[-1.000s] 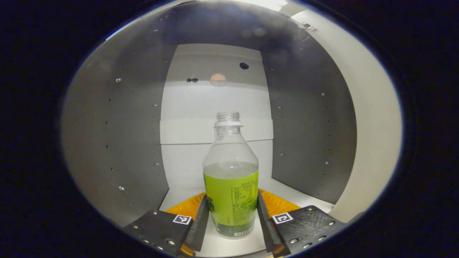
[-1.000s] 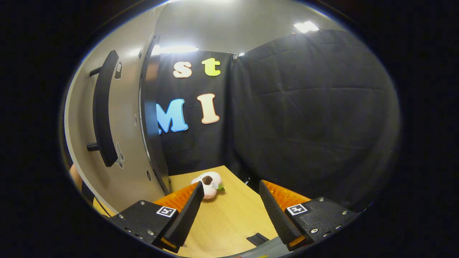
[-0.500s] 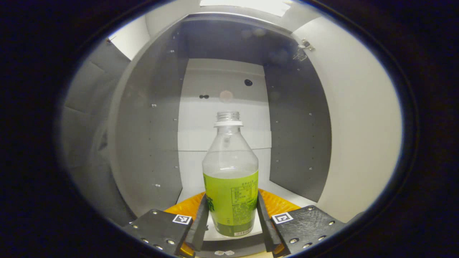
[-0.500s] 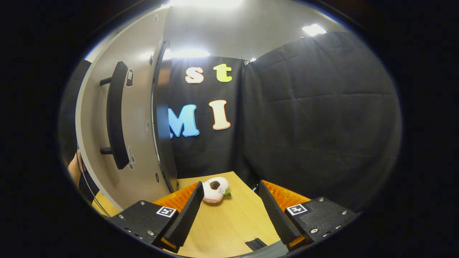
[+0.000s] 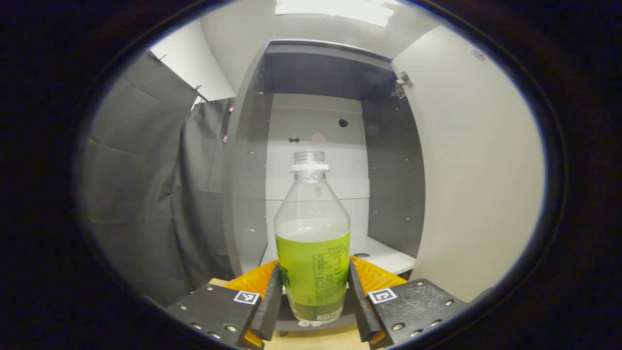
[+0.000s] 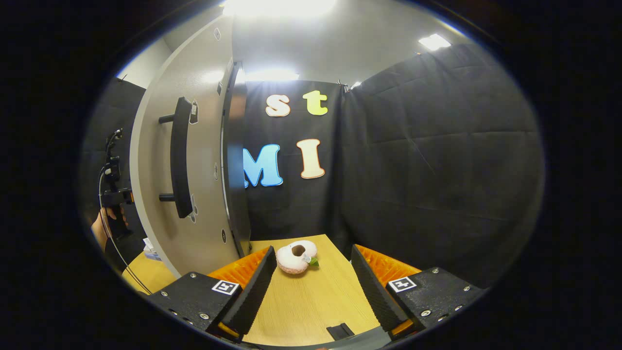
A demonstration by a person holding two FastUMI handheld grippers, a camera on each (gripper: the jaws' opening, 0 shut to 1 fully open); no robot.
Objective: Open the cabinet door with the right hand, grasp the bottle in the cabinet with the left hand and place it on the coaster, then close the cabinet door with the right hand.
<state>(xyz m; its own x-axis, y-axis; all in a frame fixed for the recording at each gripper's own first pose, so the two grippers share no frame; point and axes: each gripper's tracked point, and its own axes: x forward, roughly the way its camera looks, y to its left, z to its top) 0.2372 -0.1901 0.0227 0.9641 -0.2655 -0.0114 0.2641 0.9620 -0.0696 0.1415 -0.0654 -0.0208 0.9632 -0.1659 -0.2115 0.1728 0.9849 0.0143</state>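
Note:
In the left gripper view a clear bottle (image 5: 313, 243) with a green label and no cap stands upright between the fingers of my left gripper (image 5: 313, 304), which is shut on its lower body. It hangs in front of the open cabinet (image 5: 316, 146), outside its shelf. The cabinet door (image 5: 476, 170) stands open at the right. In the right gripper view my right gripper (image 6: 313, 287) is open with nothing between its fingers, over the wooden table (image 6: 311, 301). The open door (image 6: 194, 175) with its dark bar handle (image 6: 181, 155) is at the left of that gripper.
A pink doughnut-shaped plush toy (image 6: 296, 256) lies on the table beyond the right gripper. A small dark flat piece (image 6: 340, 331) lies near the table's front edge. A hand holding the other gripper's grip (image 6: 112, 214) shows past the door's left edge. Grey curtain (image 5: 160, 194) hangs left of the cabinet.
My left gripper has drawn back out of the cabinet with the bottle in it; the cabinet's frame and curtain now show. The right gripper has backed away slightly from the door.

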